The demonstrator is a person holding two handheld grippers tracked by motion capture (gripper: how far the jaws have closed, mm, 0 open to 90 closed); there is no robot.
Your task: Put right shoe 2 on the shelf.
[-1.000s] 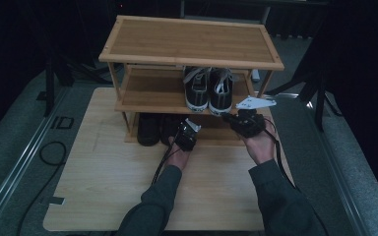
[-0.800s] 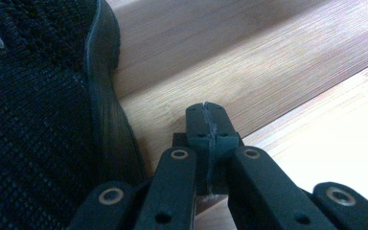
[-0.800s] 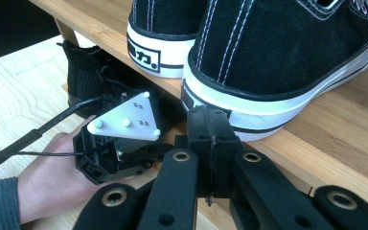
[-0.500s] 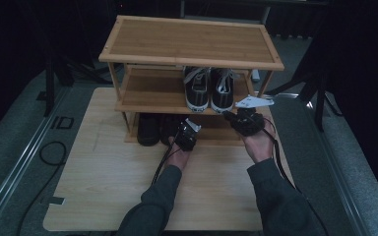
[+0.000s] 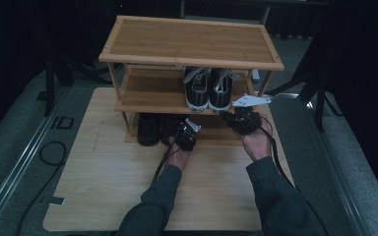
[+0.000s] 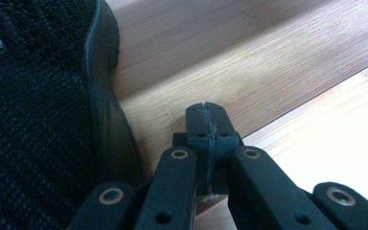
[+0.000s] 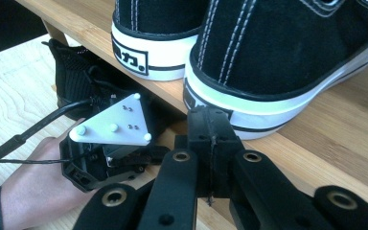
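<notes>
- Status vs a second ago: no visible change. Both hands sit at the front of the shoe rack [image 5: 192,42], and every shoe is where it was.
- Left claw [image 6: 206,117]: fully closed, pads together, holding nothing. It hovers low at the front lip of the bottom shelf [image 6: 268,62].
- Black knit shoe [image 6: 33,120]: on the bottom shelf, just beside the left claw at its 9 o'clock. The tip is clear of it. I can't tell whether the linkage brushes the sole.
- Right claw [image 7: 210,122]: also fully closed and empty. It points at the heel of the near sneaker at its 12 o'clock, and contact is not resolvable.
- Judgement: no grasp has started on either side. The claws need to open before any shoe can be taken, so this looks like a pause or line-up.
- Rack: at 12 o'clock on the table [image 5: 103,182], three levels.
- Top shelf: bare.
- Middle shelf [image 5: 147,91]: pair of black-and-white sneakers [image 5: 209,88] on the 3 o'clock half, heels facing the person. The 9 o'clock half is free.
- Bottom shelf: dark shoes on the 9 o'clock half, with bare board toward 3 o'clock.
</notes>
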